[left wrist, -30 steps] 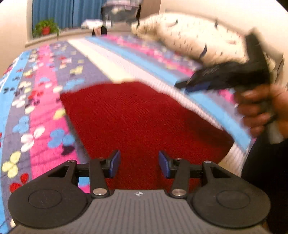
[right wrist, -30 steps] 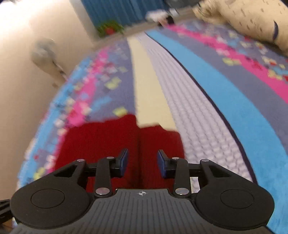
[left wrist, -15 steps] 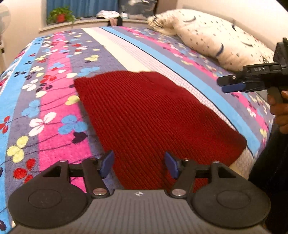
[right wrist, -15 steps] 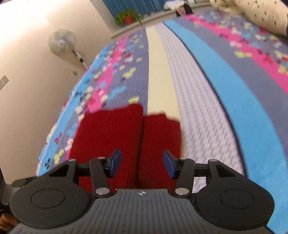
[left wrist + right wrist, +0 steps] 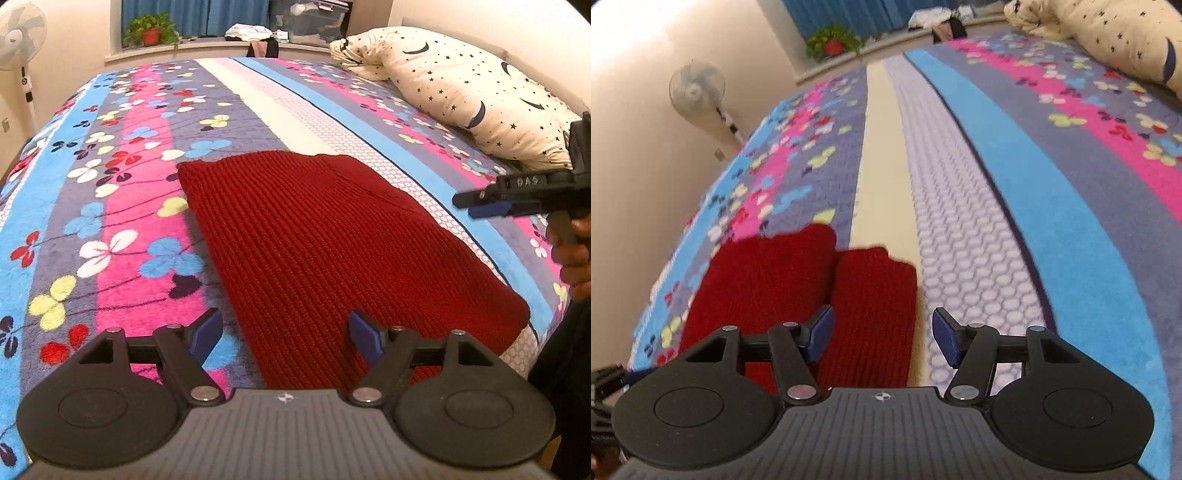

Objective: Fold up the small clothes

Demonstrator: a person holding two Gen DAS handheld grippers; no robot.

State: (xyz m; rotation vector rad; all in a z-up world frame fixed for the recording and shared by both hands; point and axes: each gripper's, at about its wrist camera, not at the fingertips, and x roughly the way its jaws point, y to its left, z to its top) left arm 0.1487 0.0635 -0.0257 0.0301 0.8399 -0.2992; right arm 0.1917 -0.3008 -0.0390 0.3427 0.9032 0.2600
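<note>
A dark red knitted garment (image 5: 325, 251) lies flat and folded on the striped floral bedspread (image 5: 122, 206). My left gripper (image 5: 286, 338) is open and empty, raised over its near edge. In the right wrist view the garment (image 5: 798, 295) shows as two folded parts side by side. My right gripper (image 5: 882, 338) is open and empty, raised over the garment's right part. The right gripper also shows in the left wrist view (image 5: 491, 206), held by a hand above the bed's right side.
A cream pillow with stars and moons (image 5: 461, 88) lies at the far right of the bed. A standing fan (image 5: 698, 92) is by the left wall. A potted plant (image 5: 149, 33) and clutter sit on the window ledge. The bed edge is close at the right.
Both grippers have opened wider and pulled back and up from the red garment, which stays flat on the bed. The right gripper has moved away to the right.
</note>
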